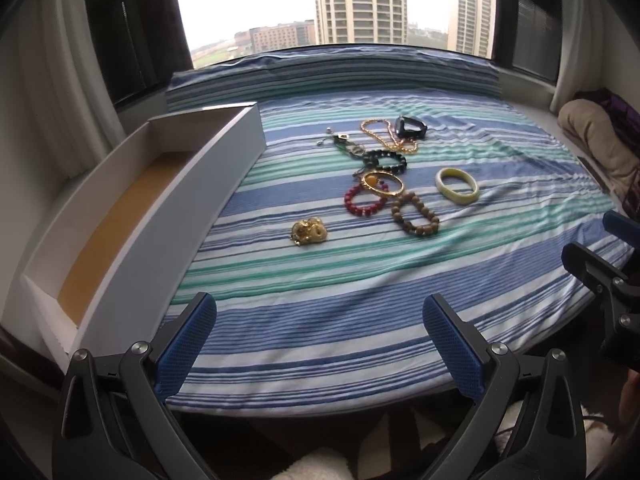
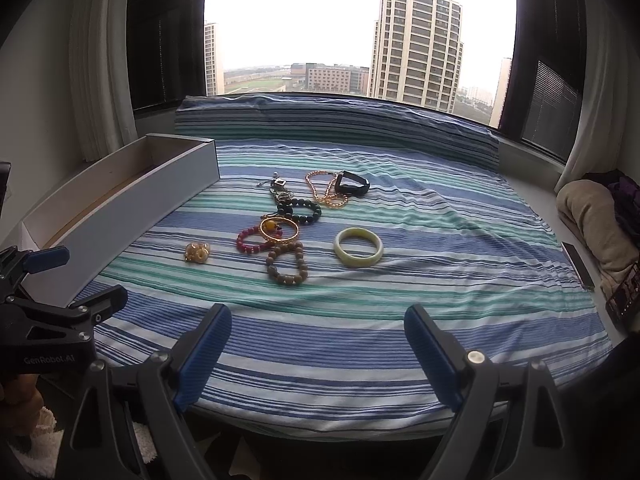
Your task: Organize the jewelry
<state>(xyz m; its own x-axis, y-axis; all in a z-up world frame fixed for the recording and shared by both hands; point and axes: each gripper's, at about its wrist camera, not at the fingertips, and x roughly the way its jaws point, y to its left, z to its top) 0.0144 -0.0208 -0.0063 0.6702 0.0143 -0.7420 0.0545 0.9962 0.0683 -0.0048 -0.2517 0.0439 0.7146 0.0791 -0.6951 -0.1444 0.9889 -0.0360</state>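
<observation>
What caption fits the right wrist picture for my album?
Open right hand-held gripper above a striped cloth strewn with bracelets, beside an open box.

Both handheld black plastic two-finger grippers, left (image 1: 320, 344) & right (image 2: 318, 354), are showing ribbed blue rubber finger pads (image 1: 188, 344), silver pivot screws (image 1: 138, 347), triangular cutouts; "GenRobot.AI" is showing in white on left body.

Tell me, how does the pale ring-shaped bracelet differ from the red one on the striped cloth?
The pale bangle is one smooth, solid, thick hoop; the red bracelet is a string of small round beads. The pale bangle lies alone on the cloth, while the red bracelet is overlapped by a gold bangle. Both lie flat on the striped cloth, untouched by either gripper.
</observation>
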